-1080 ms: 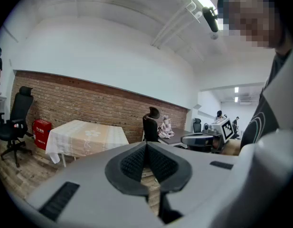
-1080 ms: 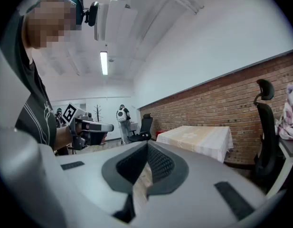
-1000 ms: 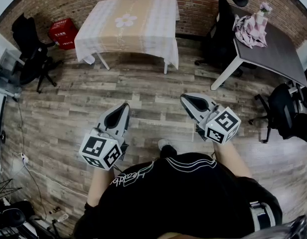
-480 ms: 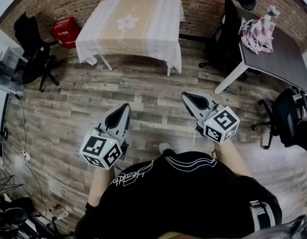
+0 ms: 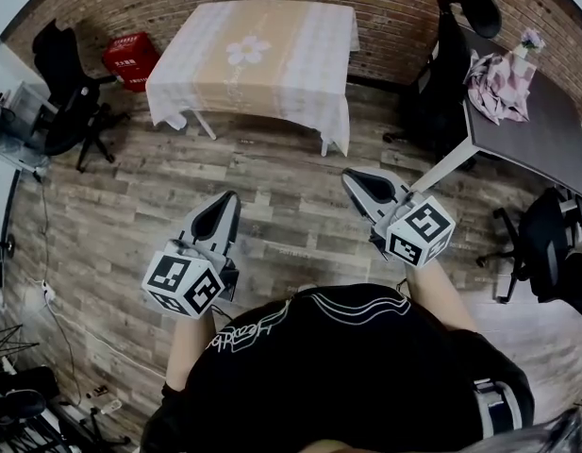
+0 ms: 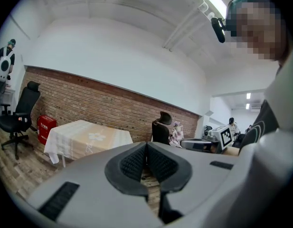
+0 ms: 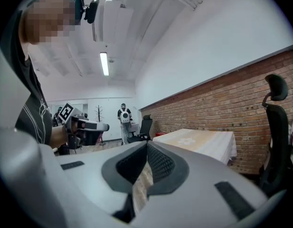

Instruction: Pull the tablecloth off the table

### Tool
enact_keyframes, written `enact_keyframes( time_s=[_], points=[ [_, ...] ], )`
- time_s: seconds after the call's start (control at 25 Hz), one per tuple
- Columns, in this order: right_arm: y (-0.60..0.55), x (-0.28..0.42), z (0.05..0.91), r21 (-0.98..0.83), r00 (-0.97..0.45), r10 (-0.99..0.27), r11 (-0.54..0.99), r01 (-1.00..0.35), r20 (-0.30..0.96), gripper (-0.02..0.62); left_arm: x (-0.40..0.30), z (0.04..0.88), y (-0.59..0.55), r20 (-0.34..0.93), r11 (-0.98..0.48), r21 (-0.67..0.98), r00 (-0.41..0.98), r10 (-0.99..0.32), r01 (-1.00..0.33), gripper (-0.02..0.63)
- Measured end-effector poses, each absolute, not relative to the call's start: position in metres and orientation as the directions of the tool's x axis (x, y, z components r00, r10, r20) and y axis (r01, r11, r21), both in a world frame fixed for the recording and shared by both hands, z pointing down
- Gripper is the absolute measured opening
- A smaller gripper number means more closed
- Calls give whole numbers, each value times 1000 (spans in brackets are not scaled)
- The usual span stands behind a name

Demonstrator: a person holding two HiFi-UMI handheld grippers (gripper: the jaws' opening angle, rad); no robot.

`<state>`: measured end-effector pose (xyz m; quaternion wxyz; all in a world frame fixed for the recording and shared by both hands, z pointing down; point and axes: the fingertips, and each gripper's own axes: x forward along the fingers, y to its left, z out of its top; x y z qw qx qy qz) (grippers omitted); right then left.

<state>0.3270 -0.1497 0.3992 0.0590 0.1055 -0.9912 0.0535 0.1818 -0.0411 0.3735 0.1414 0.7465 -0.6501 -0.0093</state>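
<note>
A white and tan tablecloth (image 5: 257, 53) with a flower print covers a small table by the brick wall; it also shows as a pale tablecloth (image 6: 84, 140) in the left gripper view and as a distant tablecloth (image 7: 198, 140) in the right gripper view. My left gripper (image 5: 226, 202) and right gripper (image 5: 354, 178) are held over the wooden floor, well short of the table. Both are shut with nothing between the jaws. The left gripper's jaws (image 6: 146, 151) and the right gripper's jaws (image 7: 147, 156) point toward the table.
A red crate (image 5: 130, 59) and a black office chair (image 5: 64, 88) stand left of the table. At the right, a dark desk (image 5: 526, 125) carries a crumpled pink cloth (image 5: 498, 75), with black chairs (image 5: 545, 243) around it. A person stands in the far room (image 7: 123, 120).
The view has drifted so the table sits slightly lower and further right in the head view. The left gripper has dropped a little lower and left. Both jaws stay shut.
</note>
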Motion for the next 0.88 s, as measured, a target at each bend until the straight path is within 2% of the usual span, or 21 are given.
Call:
enact_keyframes(
  time_s=[0.44,0.88],
  points=[
    [-188,279,411,-120,-976,-191,972,-203,107,-3,128,387,-72,173,-86,234,128,-976,-968,5],
    [-237,185,402,-161,-951,-287,939,-303,115,-3,23,380,-138,182,-192,256,242,-953,-947,6]
  ],
)
